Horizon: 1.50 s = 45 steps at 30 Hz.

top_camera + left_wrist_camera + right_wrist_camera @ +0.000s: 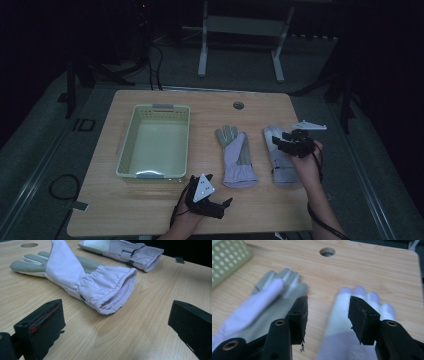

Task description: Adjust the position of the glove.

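Hovering right gripper over right glove, fingers half open, empty. Left gripper open near left glove cuff. Both gloves flat on table; soft, light, floppy — pinch cuff.

The left gripper is seen low over the wooden table, jaws spread wide — nothing between them. Just beyond lies the near glove, cuff turned towards the jaws; a second glove lies behind it — apart.
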Available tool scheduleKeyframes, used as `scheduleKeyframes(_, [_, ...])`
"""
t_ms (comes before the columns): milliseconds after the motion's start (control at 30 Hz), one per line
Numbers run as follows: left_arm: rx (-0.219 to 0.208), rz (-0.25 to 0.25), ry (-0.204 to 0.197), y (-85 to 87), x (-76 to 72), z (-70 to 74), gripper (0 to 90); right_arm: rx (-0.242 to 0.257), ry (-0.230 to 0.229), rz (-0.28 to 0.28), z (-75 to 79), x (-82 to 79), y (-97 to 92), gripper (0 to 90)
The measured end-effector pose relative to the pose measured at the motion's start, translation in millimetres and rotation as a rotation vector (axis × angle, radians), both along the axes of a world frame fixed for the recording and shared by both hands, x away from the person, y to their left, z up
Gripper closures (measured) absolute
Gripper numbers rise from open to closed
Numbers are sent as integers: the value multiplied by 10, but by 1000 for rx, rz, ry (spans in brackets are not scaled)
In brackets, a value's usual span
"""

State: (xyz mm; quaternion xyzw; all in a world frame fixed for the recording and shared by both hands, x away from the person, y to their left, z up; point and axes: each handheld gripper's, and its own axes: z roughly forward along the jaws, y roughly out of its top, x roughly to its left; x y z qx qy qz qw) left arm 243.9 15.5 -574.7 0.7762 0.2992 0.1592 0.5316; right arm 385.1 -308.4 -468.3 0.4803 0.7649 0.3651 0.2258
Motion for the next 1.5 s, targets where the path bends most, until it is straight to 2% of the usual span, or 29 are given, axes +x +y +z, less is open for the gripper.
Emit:
scheduleKeyframes(33, [0, 0, 0, 0, 0, 0, 8, -7, 7, -2, -16, -6, -99, 493])
scheduleKeyframes(67, [1, 1, 1, 0, 1, 0, 8, -7, 7, -2, -16, -6, -99, 493])
scheduleKeyframes(267, [0, 2, 1, 0, 1, 0, 8, -23, 35, -7, -147, -22, -409, 487])
scheduleKeyframes(367, [1, 2, 1, 0, 1, 0, 8, -28, 41, -6, -166, -22, -424, 485])
scheduleKeyframes(433, [2, 2, 1, 0, 0, 1, 8, -25, 72, -3, -263, -16, -482, 481])
scheduleKeyframes(567, [4, 2, 0, -2, -1, 1, 8, -8, 98, -2, -415, -7, -510, 481])
scheduleKeyframes(733, [5, 1, 0, -3, -2, 1, 8, -35, 126, 0, -632, 14, -512, 481])
scheduleKeyframes(767, [6, 1, -1, -3, -2, 1, 8, -45, 129, 3, -664, 19, -513, 497])
scheduleKeyframes(867, [9, 0, -3, -4, -3, 1, 8, -32, 137, 17, -717, 21, -526, 560])
scheduleKeyframes(1100, [8, 1, -2, -4, -2, 1, 8, -46, 161, 5, -699, 9, -467, 703])
scheduleKeyframes(1167, [8, 2, -2, -4, -3, 1, 8, -42, 157, -4, -685, -6, -455, 758])
scheduleKeyframes(1267, [9, 3, -3, -5, -3, 1, 8, -34, 152, -23, -632, -30, -453, 791])
scheduleKeyframes(1400, [12, 2, -5, -6, -4, 1, 8, -4, 138, -45, -481, -64, -470, 800])
scheduleKeyframes(1500, [13, 3, -5, -8, -5, 1, 8, -3, 115, -40, -292, -94, -451, 801])
